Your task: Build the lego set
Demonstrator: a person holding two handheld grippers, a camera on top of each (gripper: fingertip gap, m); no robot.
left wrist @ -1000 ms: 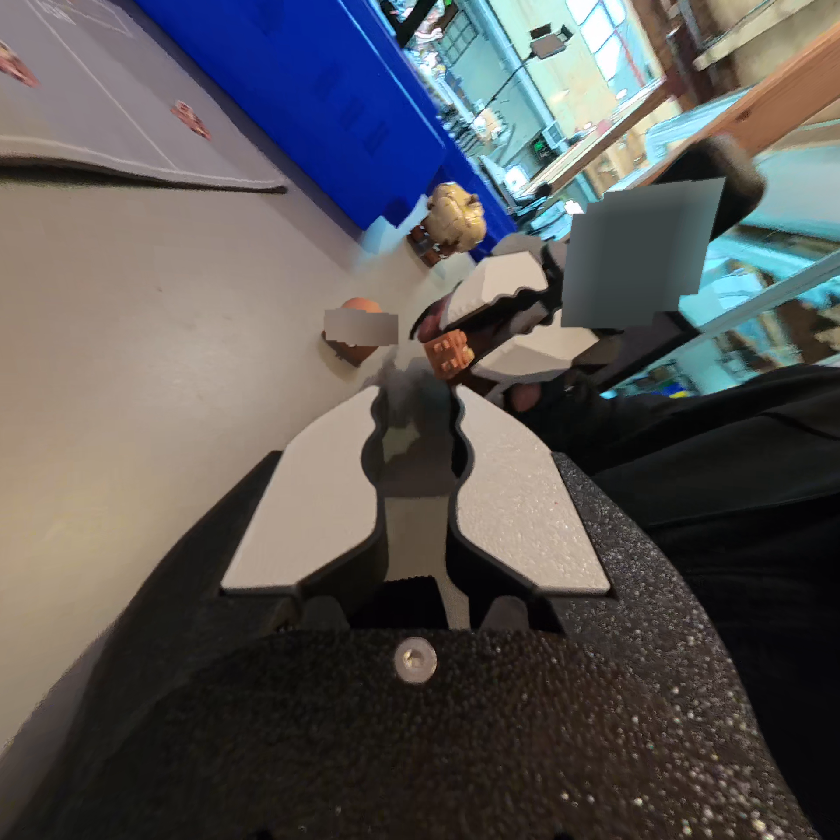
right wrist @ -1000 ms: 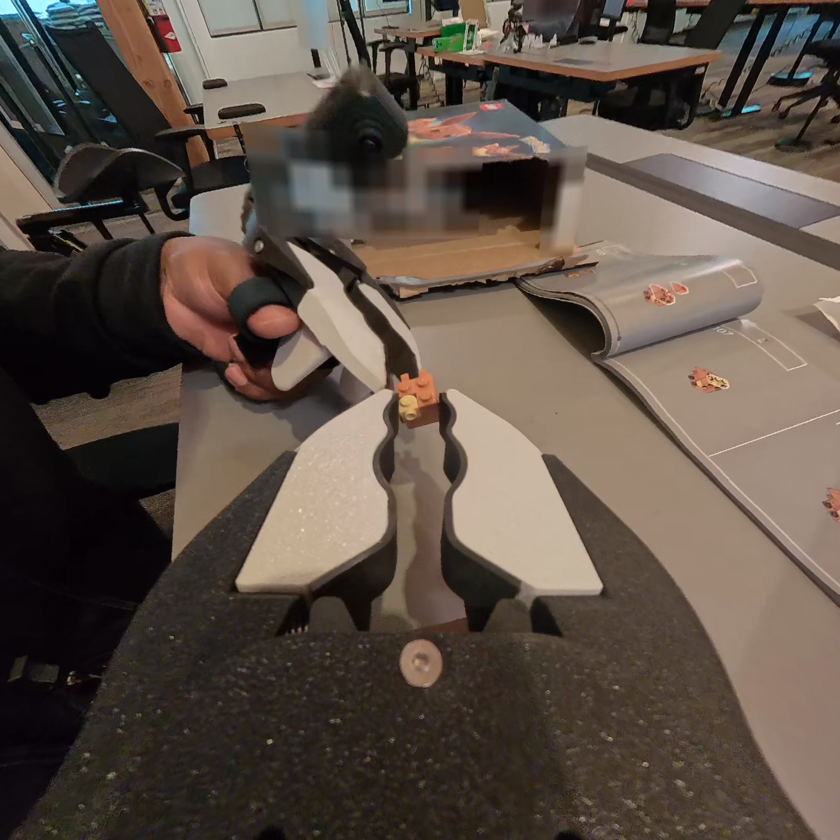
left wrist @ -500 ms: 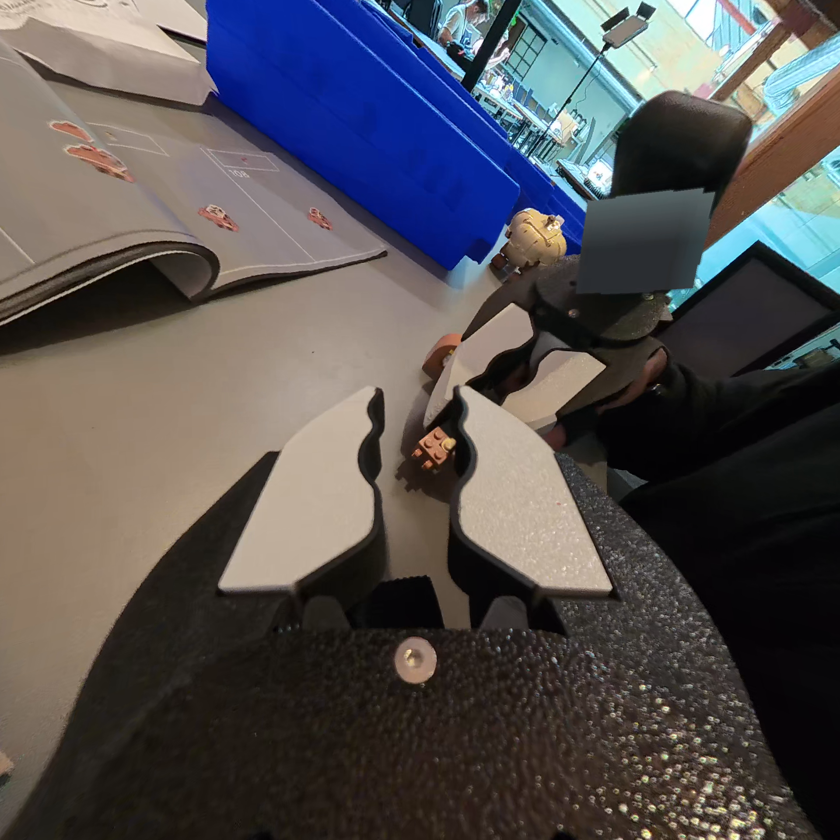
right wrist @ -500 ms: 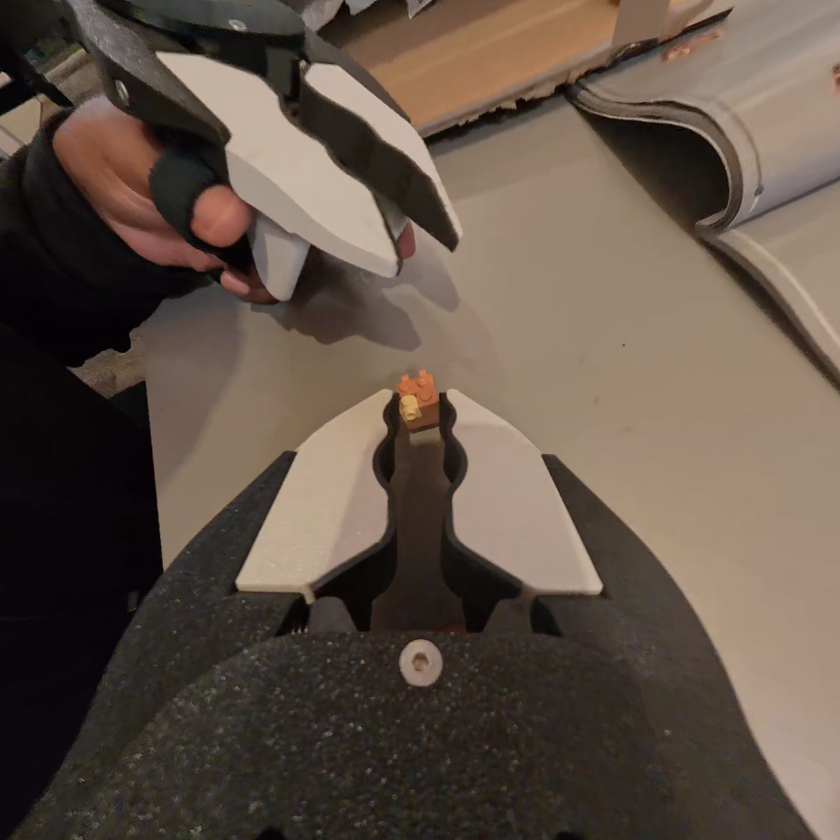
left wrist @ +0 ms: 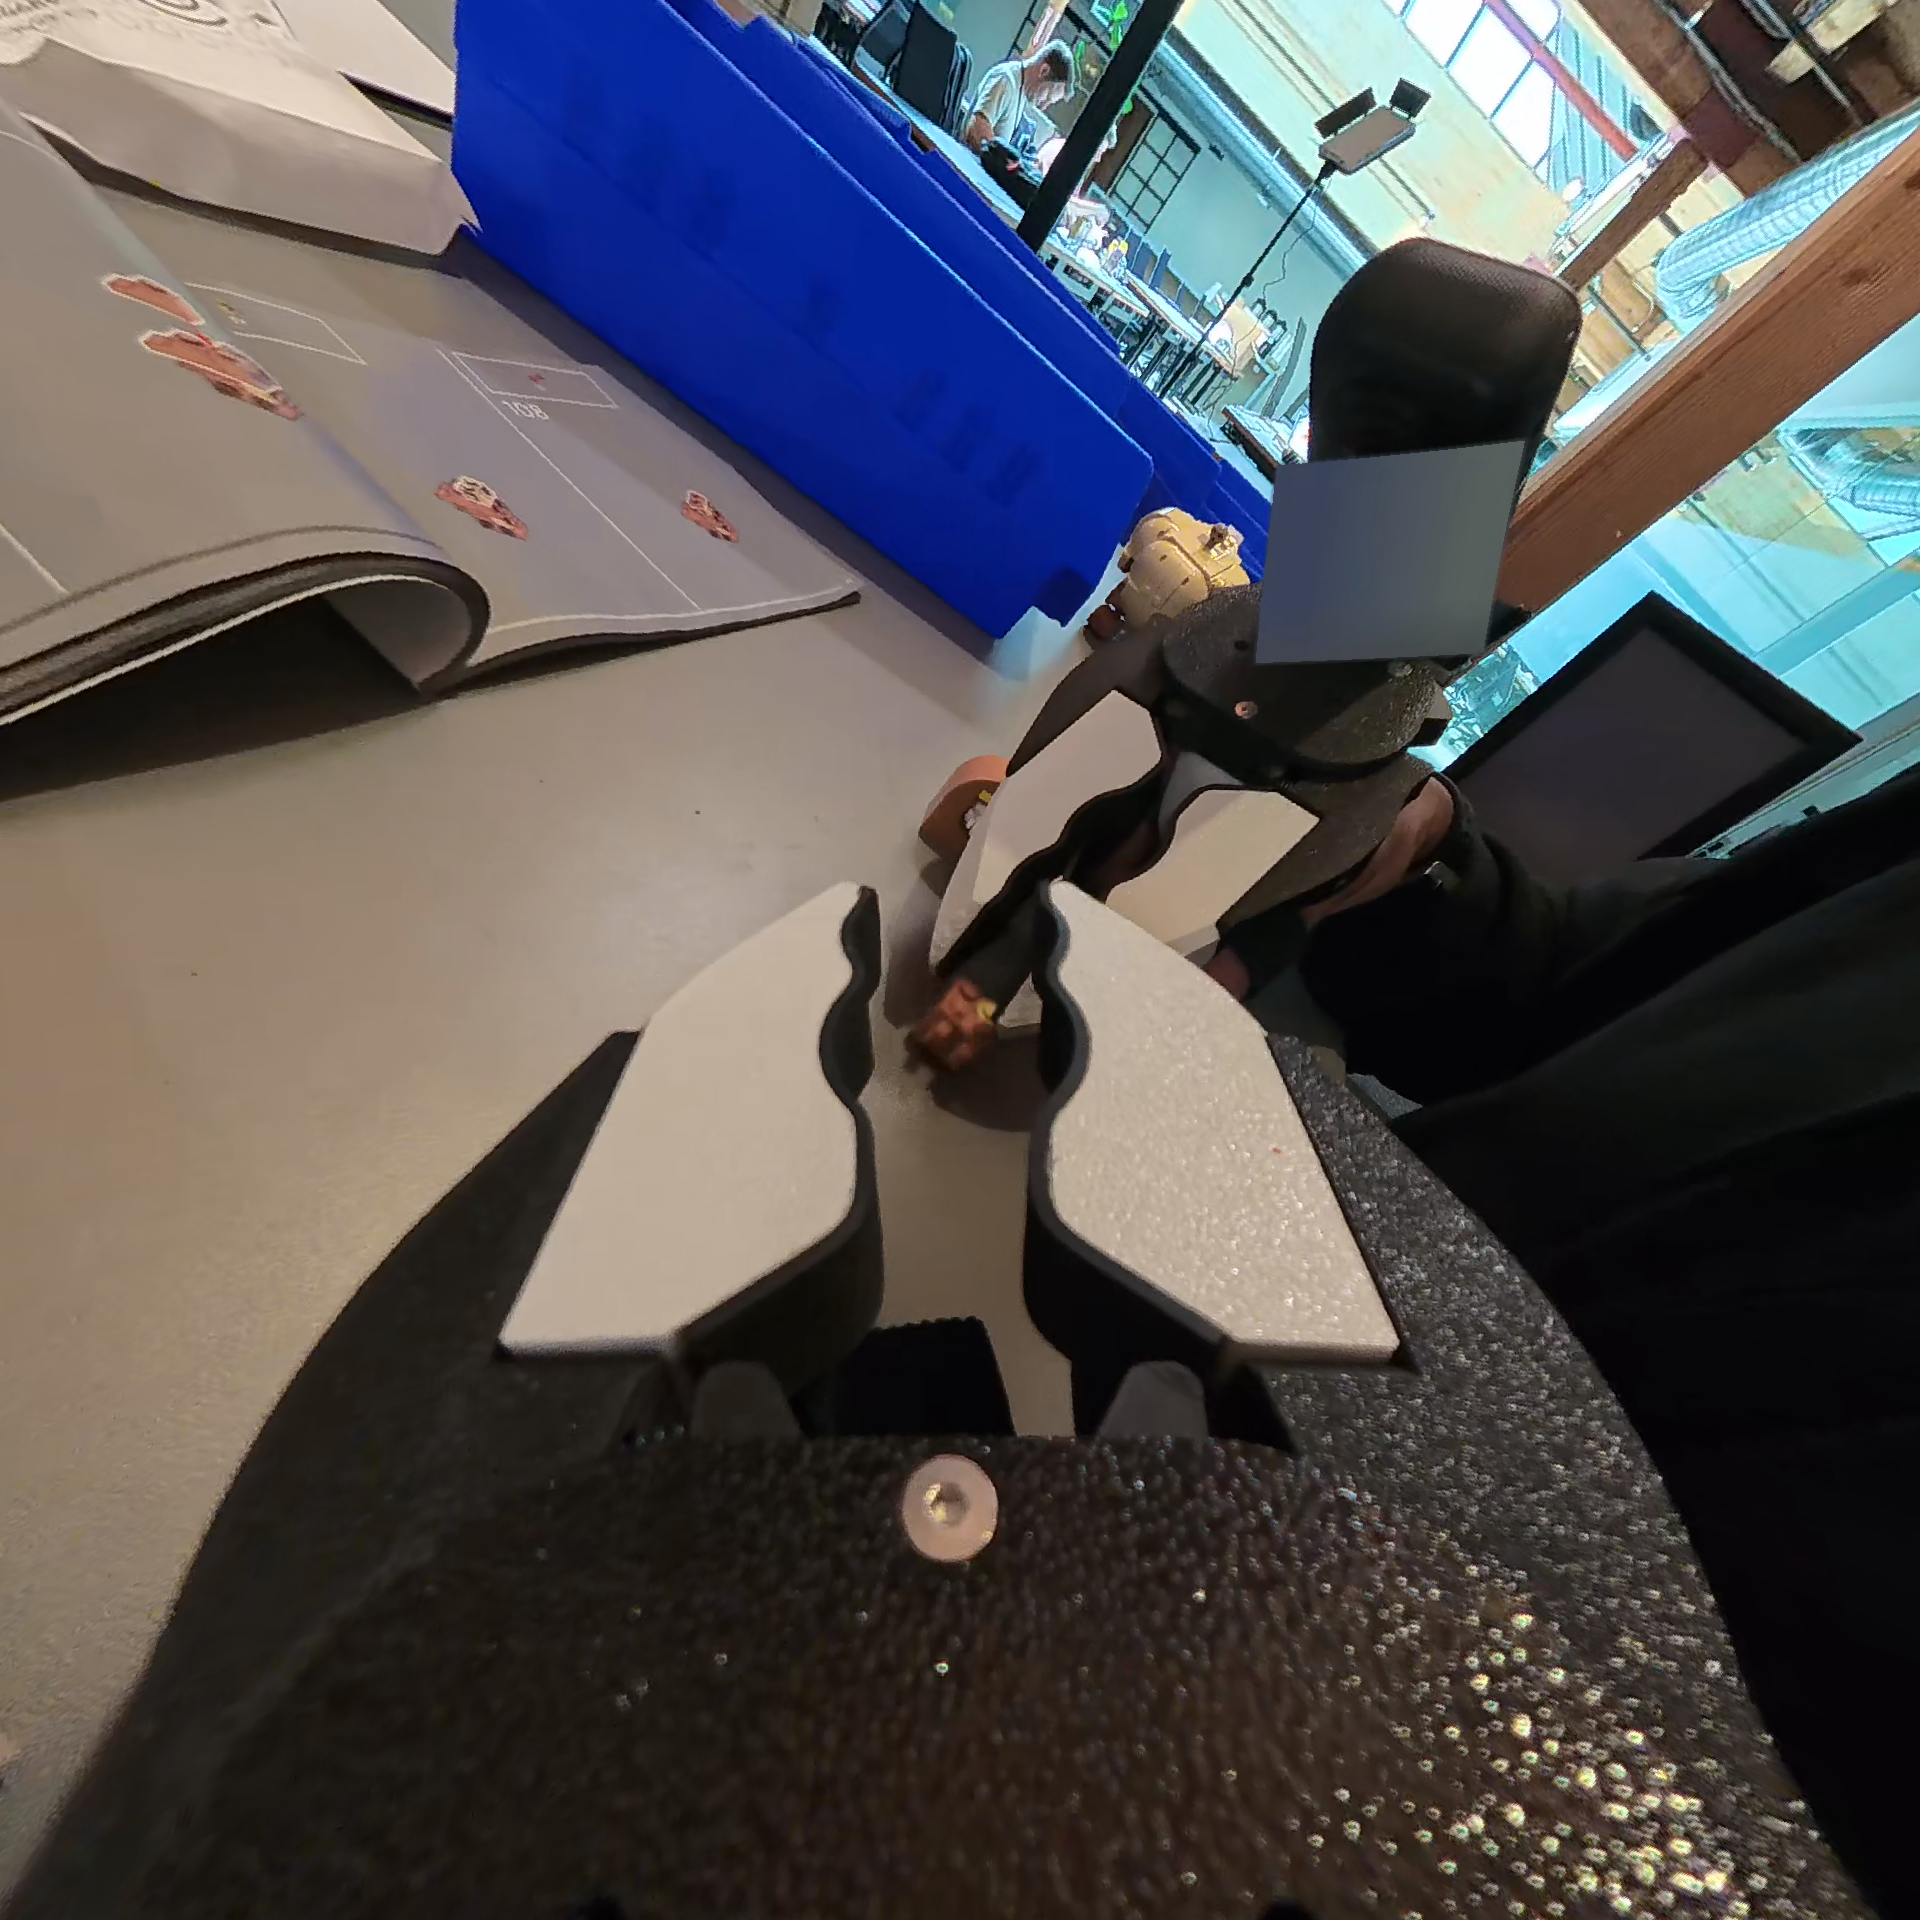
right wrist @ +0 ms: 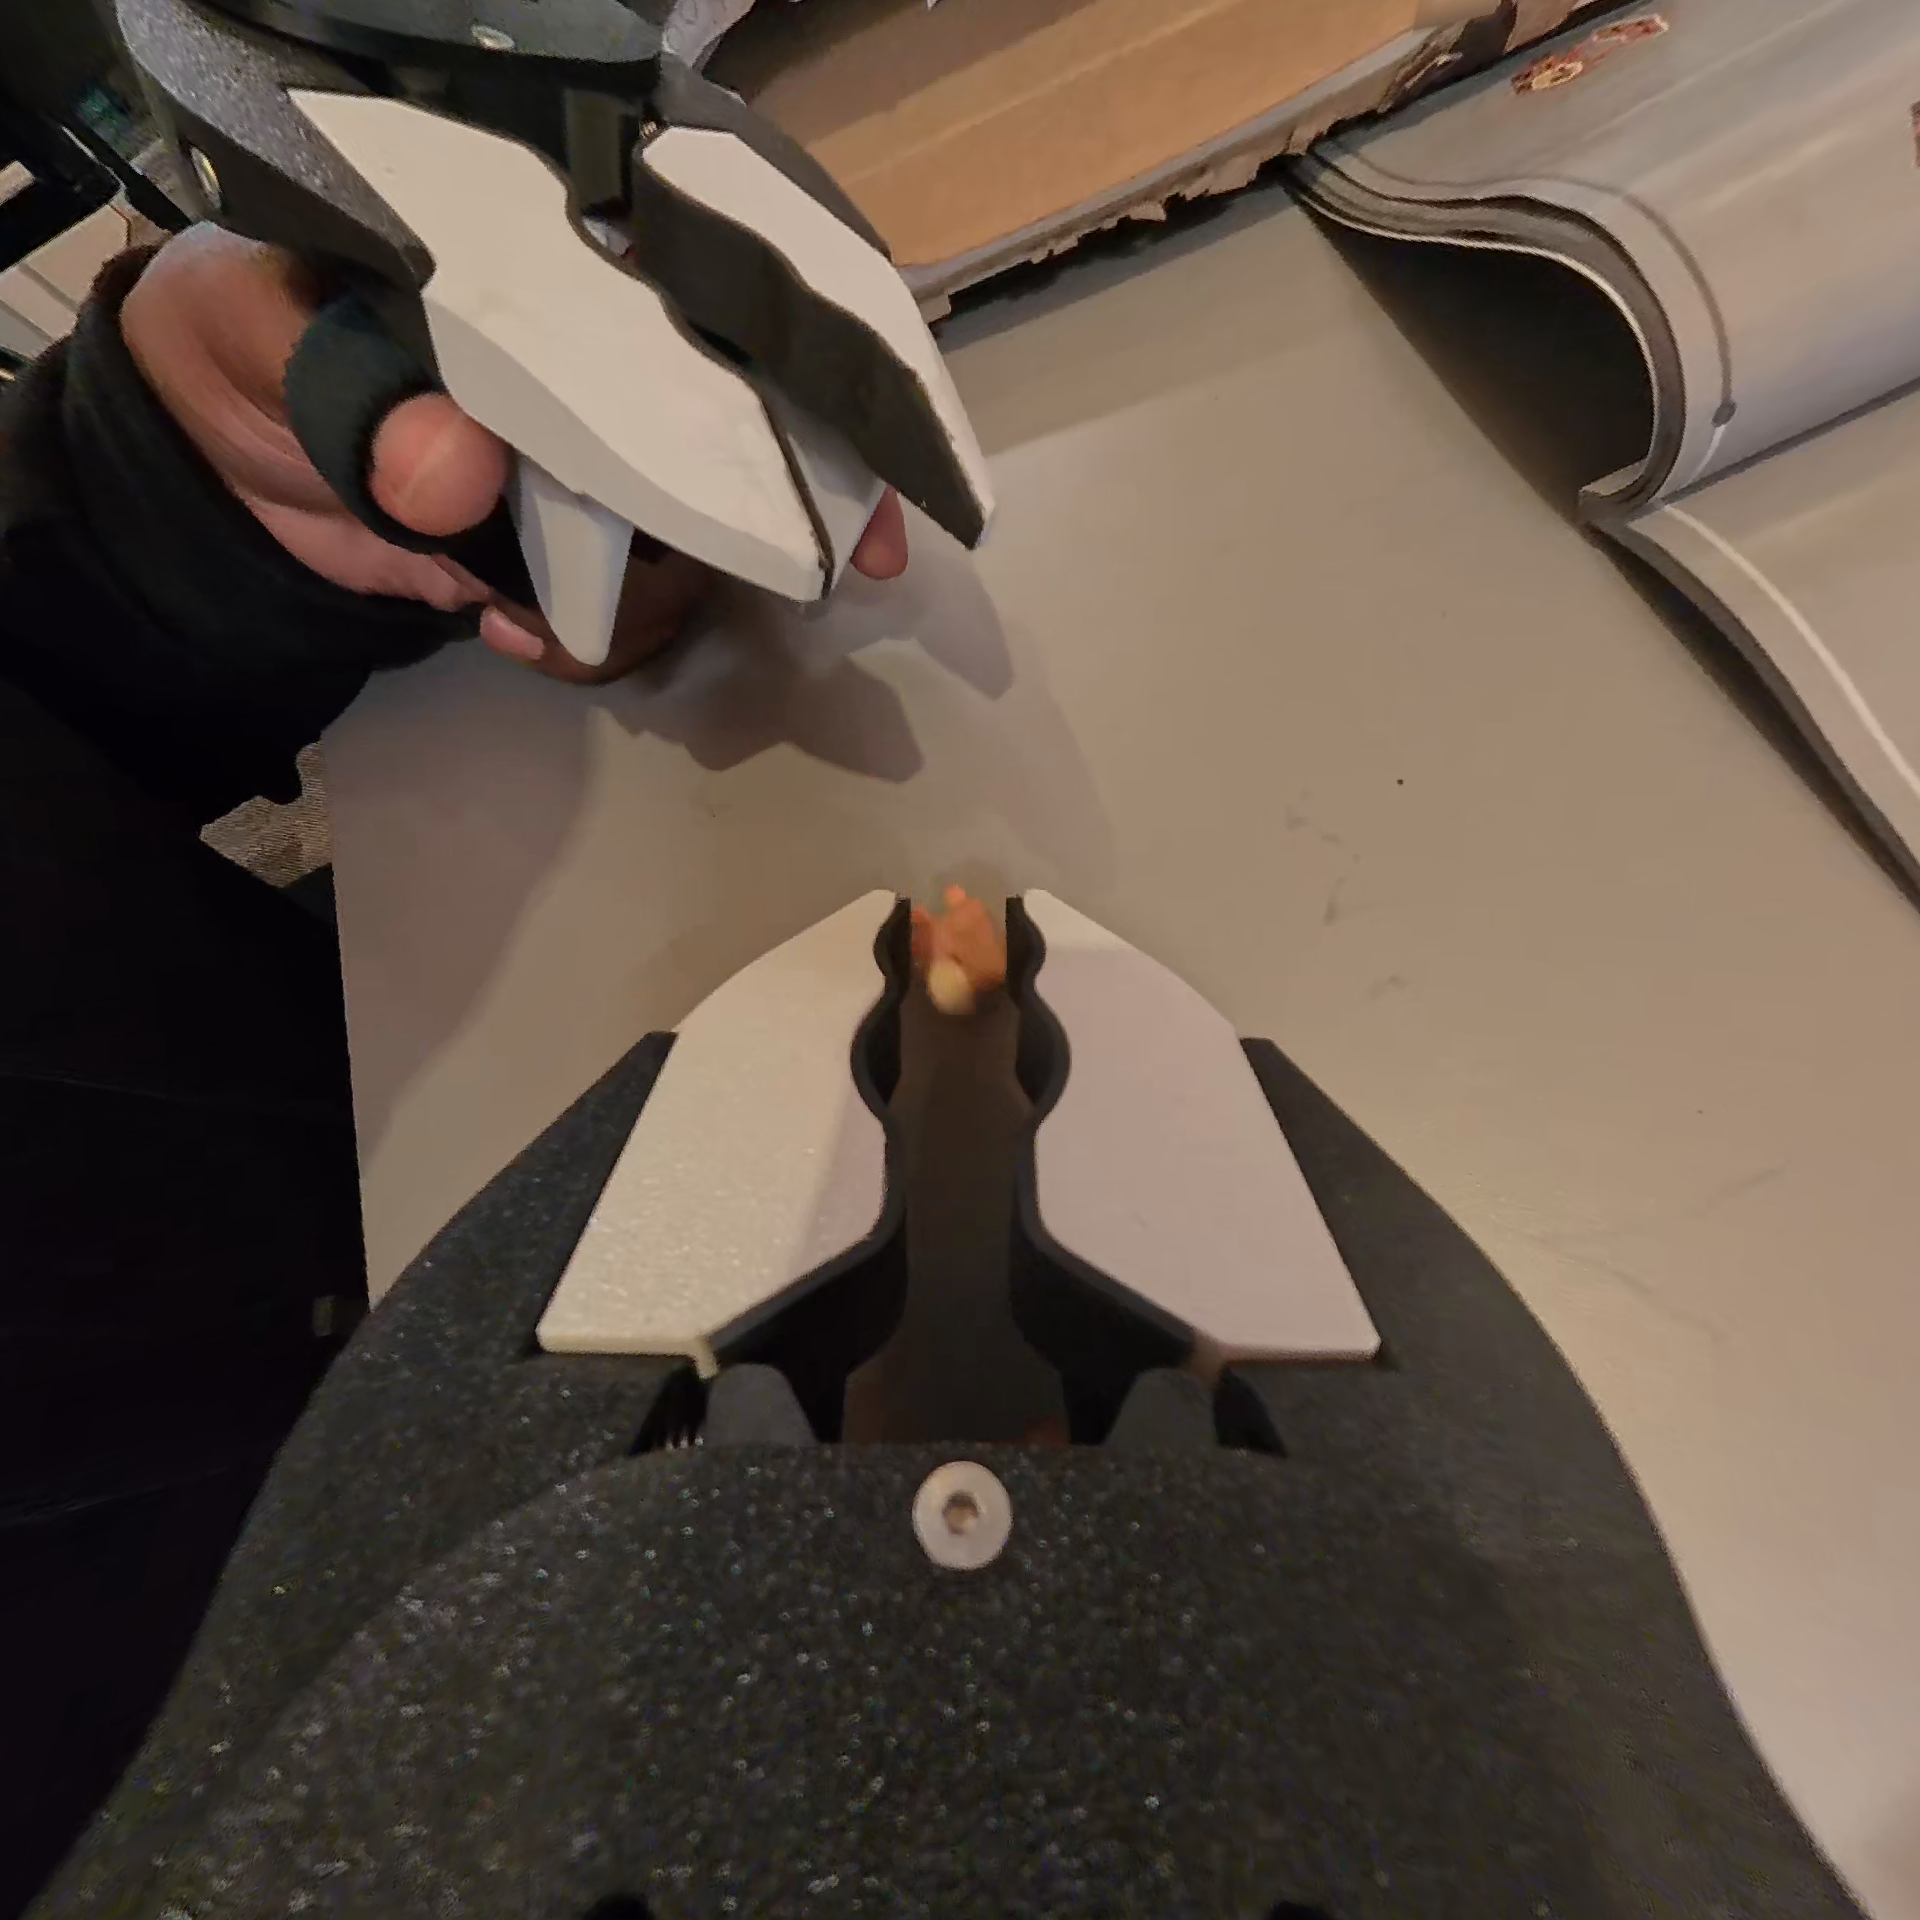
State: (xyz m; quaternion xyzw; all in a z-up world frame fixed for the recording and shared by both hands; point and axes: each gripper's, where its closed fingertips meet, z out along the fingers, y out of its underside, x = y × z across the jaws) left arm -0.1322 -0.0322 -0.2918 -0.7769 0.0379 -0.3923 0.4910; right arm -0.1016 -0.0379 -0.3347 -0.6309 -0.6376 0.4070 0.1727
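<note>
My right gripper (right wrist: 958, 914) is shut on a small orange-brown brick piece with a yellow stud (right wrist: 956, 951), which looks blurred, and holds it low over the grey table (right wrist: 1351, 831). In the left wrist view the same brick piece (left wrist: 951, 1029) sits at the tips of the right gripper (left wrist: 977, 997), just beyond my left gripper (left wrist: 961, 914). My left gripper is open and empty. In the right wrist view the left gripper (right wrist: 894, 551) hangs above and left of the brick, held by a hand in a black sleeve (right wrist: 312, 447).
An open grey instruction booklet (left wrist: 312, 499) lies to the left and also shows in the right wrist view (right wrist: 1662, 312). A blue bin (left wrist: 779, 281) stands behind it. A tan brick build (left wrist: 1184, 566) and a brown round piece (left wrist: 961, 800) sit beyond the grippers. A torn cardboard box (right wrist: 1039, 125) lies farther back. The grippers' ends are close to 6 centimetres from one another.
The two grippers met at the brick piece a second ago, then drew apart. The right gripper kept the brick and lowered it toward the table; the left gripper backed off, open.
</note>
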